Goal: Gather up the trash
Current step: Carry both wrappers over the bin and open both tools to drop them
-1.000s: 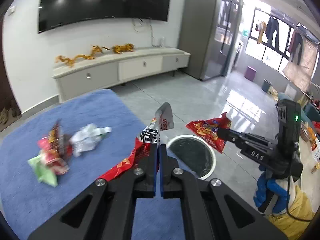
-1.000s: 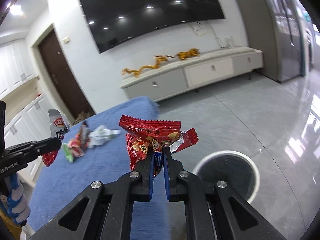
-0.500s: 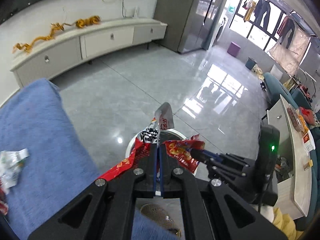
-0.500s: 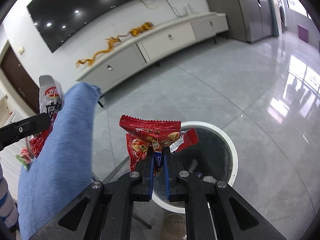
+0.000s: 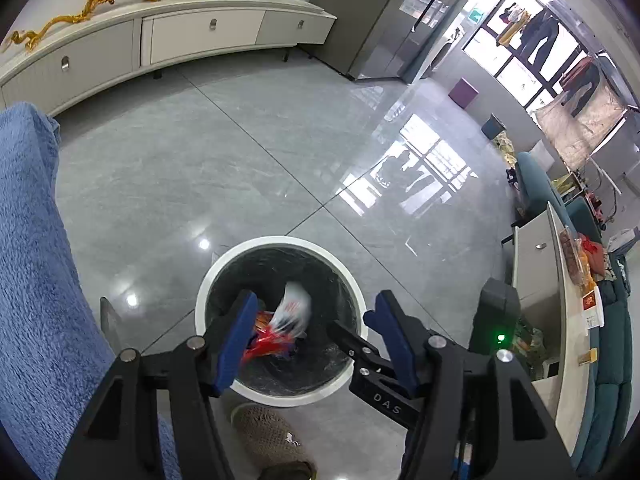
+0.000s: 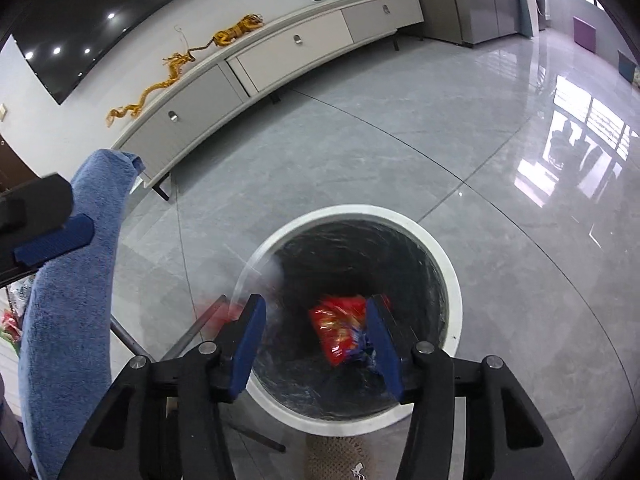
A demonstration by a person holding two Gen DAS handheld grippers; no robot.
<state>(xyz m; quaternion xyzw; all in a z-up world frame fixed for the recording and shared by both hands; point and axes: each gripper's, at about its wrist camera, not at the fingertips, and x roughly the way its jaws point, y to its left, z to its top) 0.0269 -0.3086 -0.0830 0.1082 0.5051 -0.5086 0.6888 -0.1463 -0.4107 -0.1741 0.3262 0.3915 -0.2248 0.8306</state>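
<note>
Your left tongs [image 5: 310,322] were opening over the bin [image 5: 224,272], nothing pressed between the blue pads [image 5: 236,340]; a second before they had been clamped shut on the red-and-white snack wrapper [image 5: 286,322], which now showed blurred, dropping free into the bin's dark liner. Your right tongs [image 6: 316,326] were opening too, and the red chip bag [image 6: 340,330] they had been pinching sat loose between the spread pads, just beside the right one, against the black inside of the bin; whether it touched that pad is unclear. Both wrappers were therefore out of your grip and inside or falling into the white-rimmed bin on the floor, directly below both tools.

Further out to the left, the blue-covered tabletop [image 6: 68,320] stood just beside the bin, and at its near left edge a little more coloured litter [image 6: 10,326] peeked into the right view. Judging from that, this drop looks finished and more pieces remain for you to fetch.
</note>
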